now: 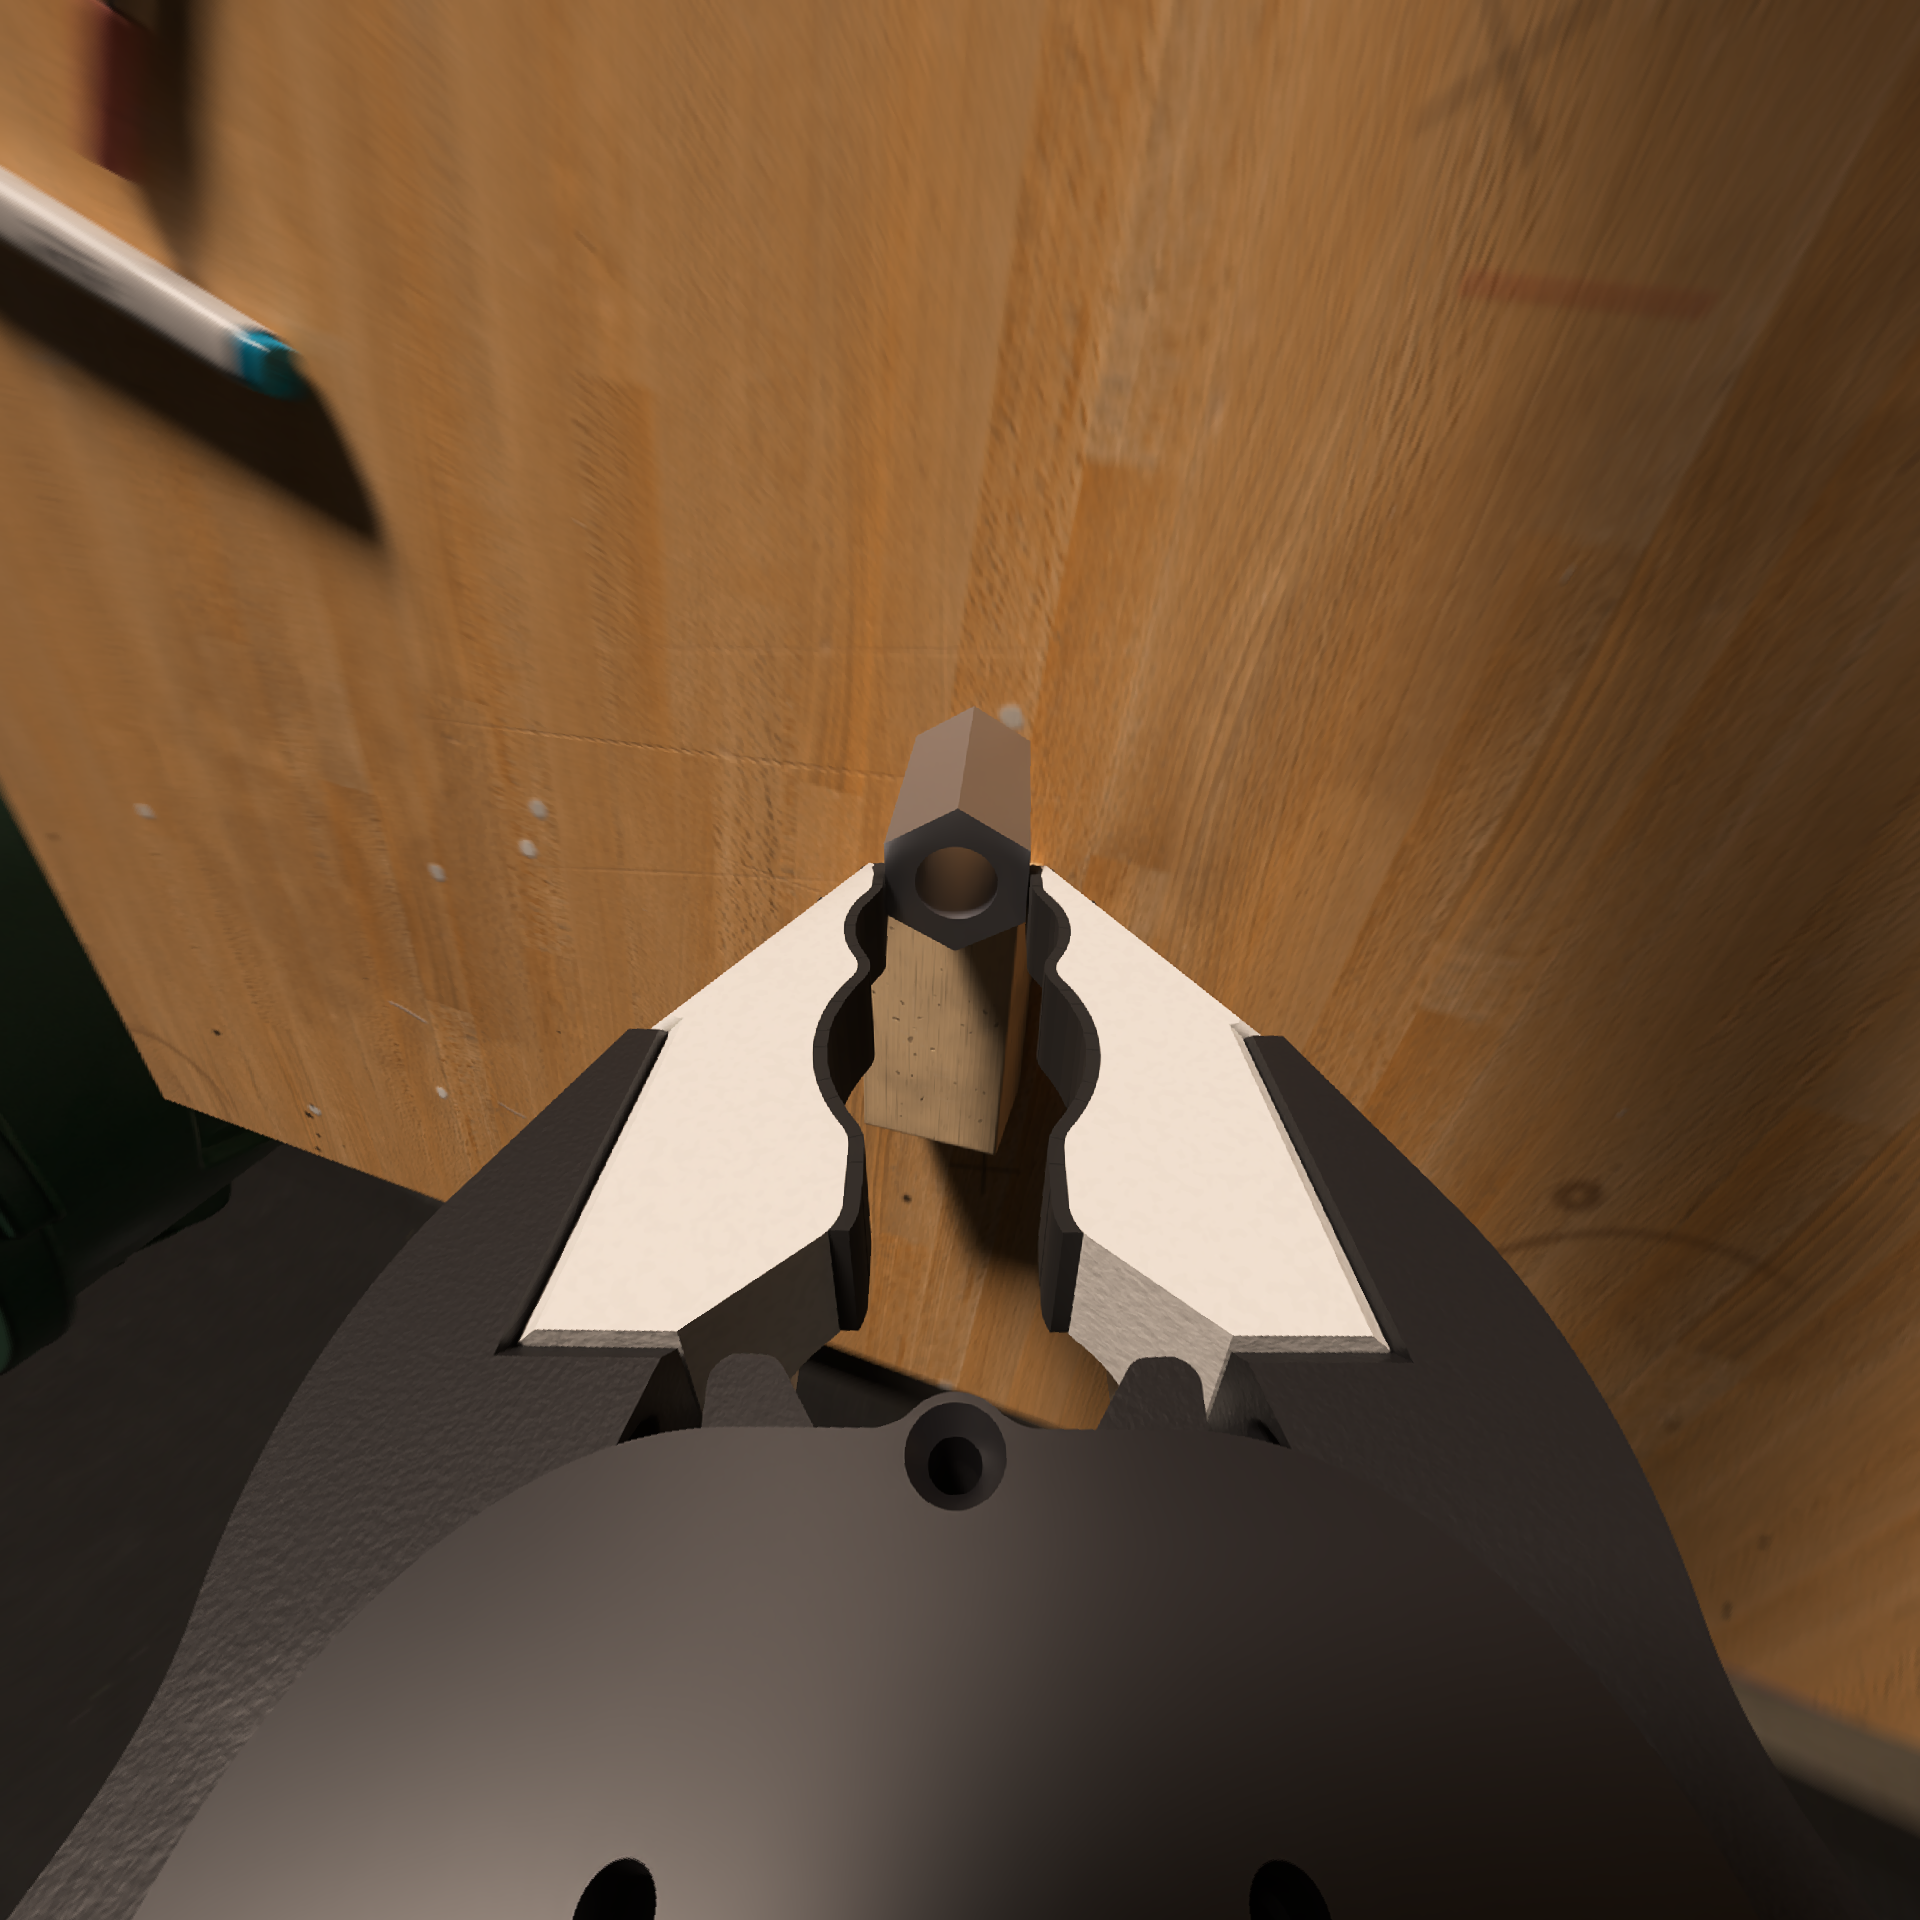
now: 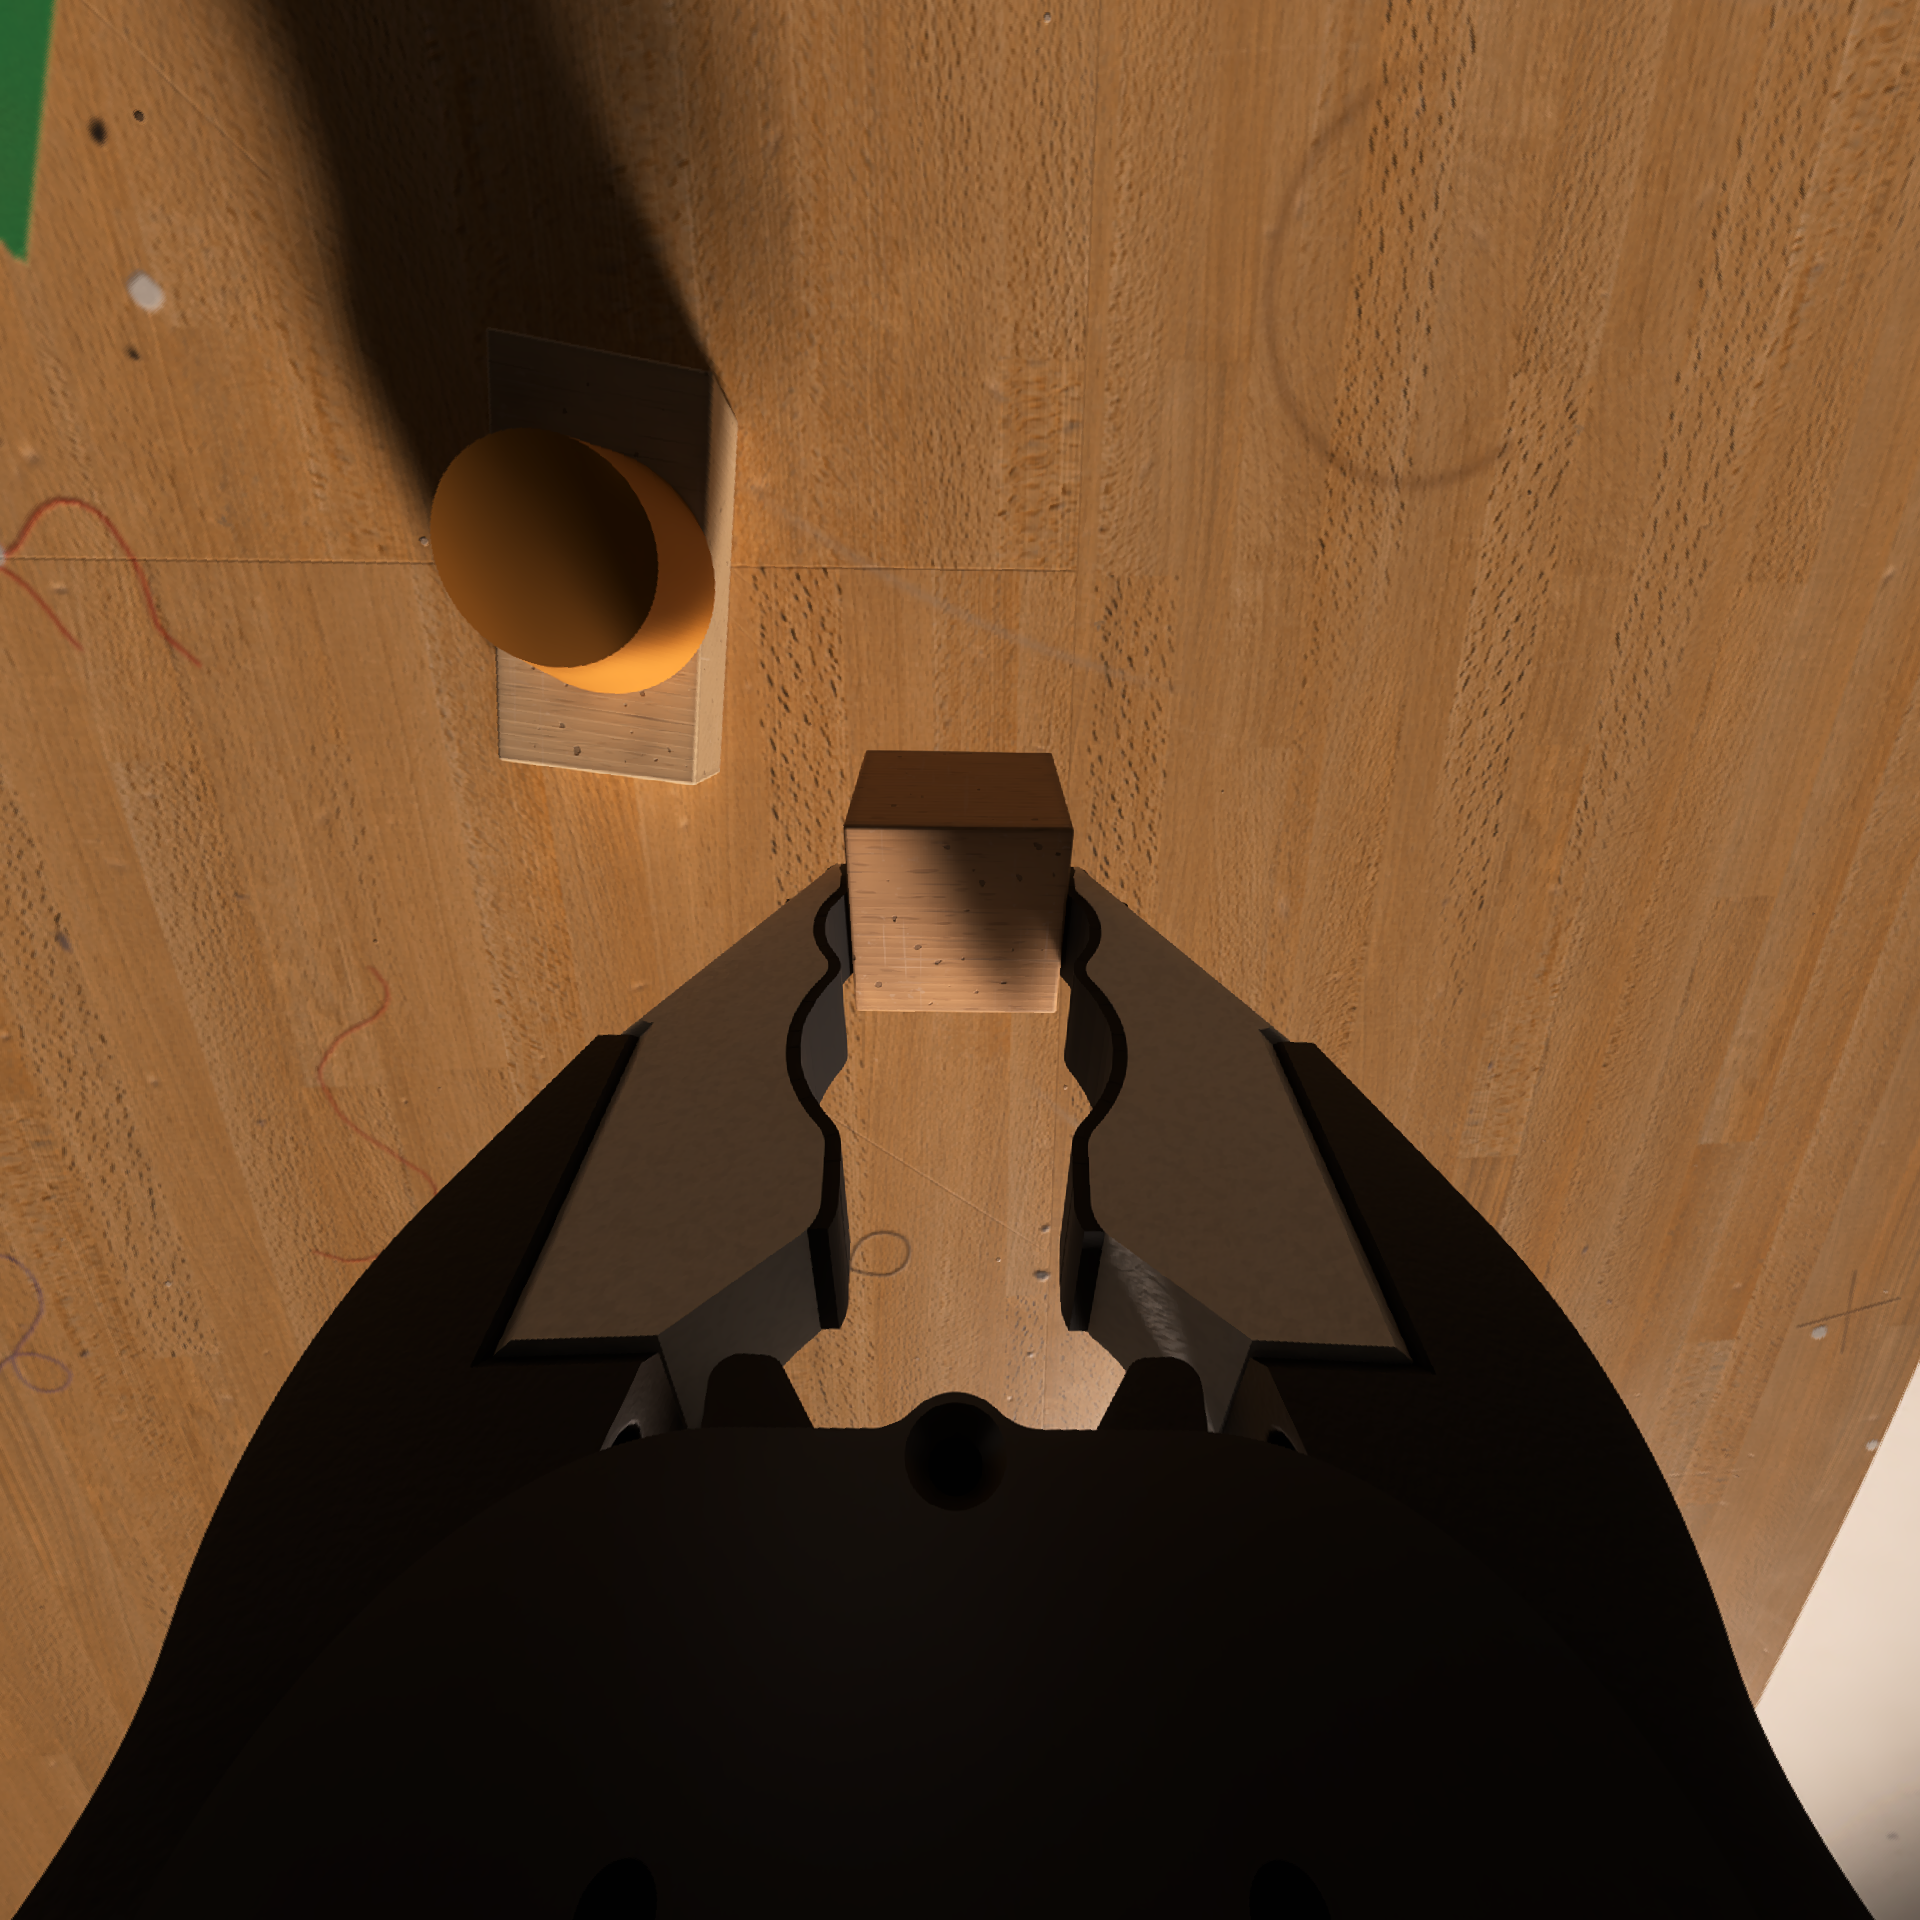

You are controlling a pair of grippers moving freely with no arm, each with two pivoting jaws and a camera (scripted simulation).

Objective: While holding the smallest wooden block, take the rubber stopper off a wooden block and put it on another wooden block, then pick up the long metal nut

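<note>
Two grippers are loaded at once. The right gripper (image 2: 958, 914) is clamped on the small block (image 2: 956, 914), its fingertips pressing the block's two sides, above the surface (image 2: 1455, 831). The stopper (image 2: 566, 556), orange and round, sits on a flat block (image 2: 613, 727) lying on the surface just left of and beyond the small block; whether this is its first block or its new one cannot be told.

The left gripper (image 1: 956, 904) is closed on the nut (image 1: 961, 821), a long hexagonal piece held at the fingertips with its bore facing the camera. A pale block (image 1: 935, 1049) shows between the fingers just below the nut, apparently farther down. A white pen (image 1: 135, 281) lies far left of the nut.

With the nut gripped and apparently lifted, the task looks nearly or fully done.
</note>
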